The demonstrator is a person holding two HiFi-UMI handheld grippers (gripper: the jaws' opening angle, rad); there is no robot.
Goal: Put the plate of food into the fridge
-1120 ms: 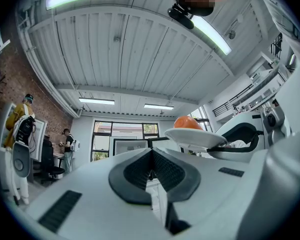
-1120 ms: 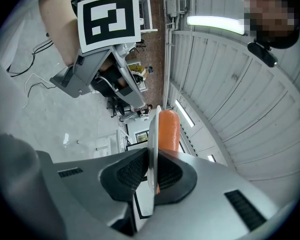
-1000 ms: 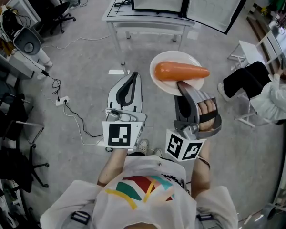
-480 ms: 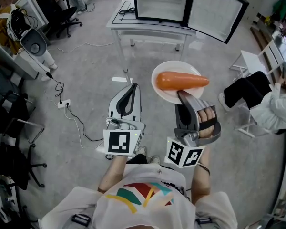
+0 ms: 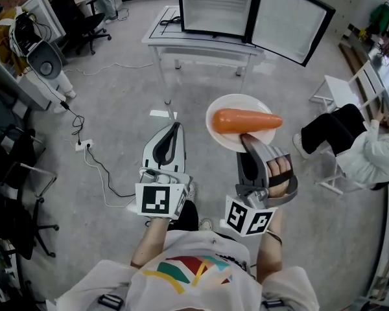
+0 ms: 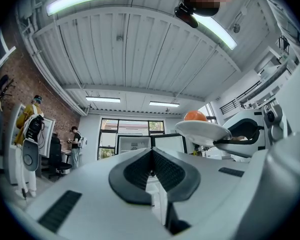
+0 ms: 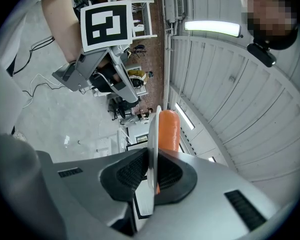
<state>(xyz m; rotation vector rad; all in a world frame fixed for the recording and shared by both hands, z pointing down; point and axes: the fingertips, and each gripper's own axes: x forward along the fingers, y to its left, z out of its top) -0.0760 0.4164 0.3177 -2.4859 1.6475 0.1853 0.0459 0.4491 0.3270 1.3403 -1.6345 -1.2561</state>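
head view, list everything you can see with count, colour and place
plate: one, white, centre, held by its near rim
carrot: one, orange, lying on the plate
table: one, white, top centre
fridge: one, black frame, on the table, door open
seated person: one, white top and black trousers, right edge
office chair: one, black, top left
power strip: one, white, on the floor at left
left gripper: one, grey, jaws together, empty
right gripper: one, grey, shut on the plate's rim
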